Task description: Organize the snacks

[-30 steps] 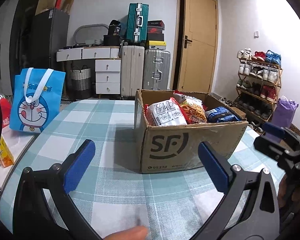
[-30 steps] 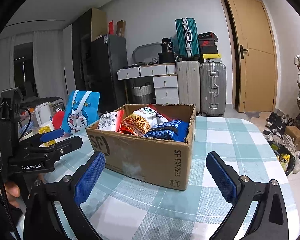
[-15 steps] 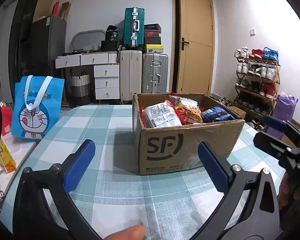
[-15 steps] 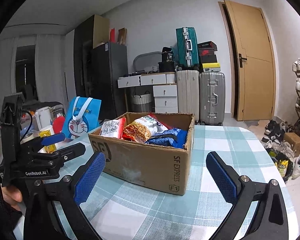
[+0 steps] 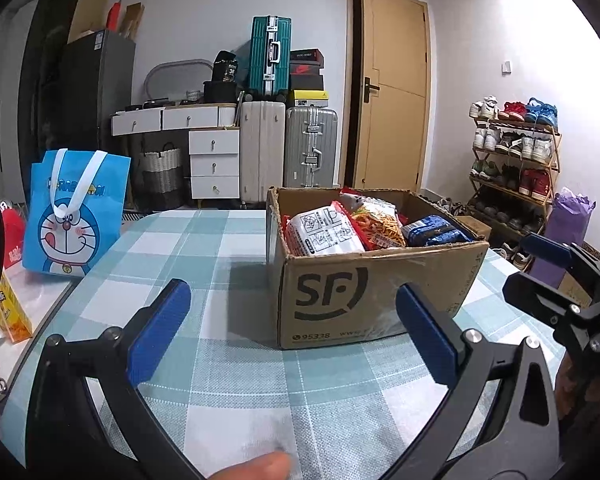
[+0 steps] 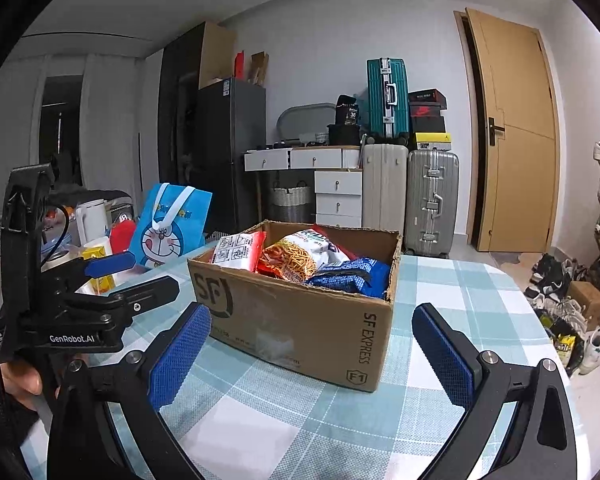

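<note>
A brown SF cardboard box (image 5: 364, 292) (image 6: 300, 320) stands on the checked tablecloth, open at the top. Inside lie a white-and-red packet (image 5: 324, 232) (image 6: 238, 250), an orange noodle snack bag (image 5: 380, 224) (image 6: 296, 256) and a blue packet (image 5: 432, 232) (image 6: 348, 276). My left gripper (image 5: 292, 334) is open, low over the cloth, a short way in front of the box. My right gripper (image 6: 312, 354) is open too, nearer the box's right corner. Neither holds anything. Each gripper shows at the edge of the other's view.
A blue Doraemon tote bag (image 5: 74, 216) (image 6: 168, 228) stands at the table's left. A yellow carton (image 5: 8, 308) and a red item lie beside it on a white surface. Suitcases, drawers, a door and a shoe rack (image 5: 516, 168) are beyond the table.
Both views have tilted slightly upward and the box sits a little lower in frame. Both grippers stay open and empty.
</note>
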